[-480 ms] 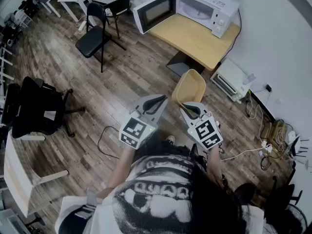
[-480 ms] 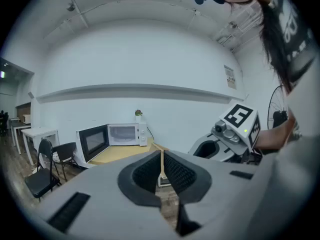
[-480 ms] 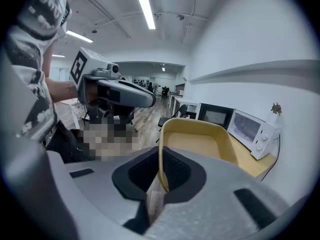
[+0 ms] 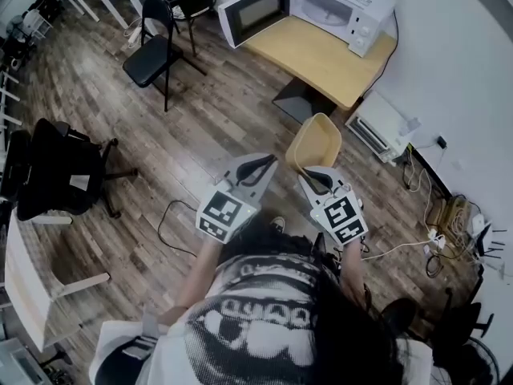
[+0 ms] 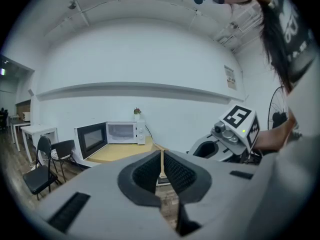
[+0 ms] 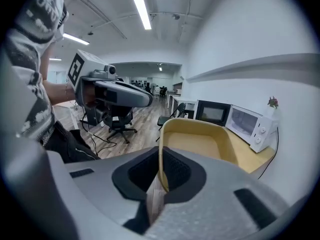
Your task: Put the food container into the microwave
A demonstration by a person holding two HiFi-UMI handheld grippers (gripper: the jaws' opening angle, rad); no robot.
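The food container (image 4: 314,143) is an empty tan tub, held out in the air over the wooden floor. My right gripper (image 4: 314,180) is shut on its near rim; in the right gripper view the rim runs between the pads (image 6: 172,171) and the tub (image 6: 197,141) stretches away from them. My left gripper (image 4: 260,165) hangs beside it on the left, shut with nothing in it, apart from the tub. The white microwave (image 4: 325,5) stands on the wooden table (image 4: 321,58) ahead with its door (image 4: 252,10) swung open. In the left gripper view the microwave (image 5: 122,133) is small and far.
A black folding chair (image 4: 151,53) stands left of the table, and a black office chair (image 4: 56,175) is further left. A small white oven (image 4: 375,127) sits on the floor by the wall. Cables (image 4: 417,247) trail on the floor at right. A white desk (image 4: 32,287) is at lower left.
The whole view has shifted slightly toward the table; both grippers and the container keep the same pose relative to each other.
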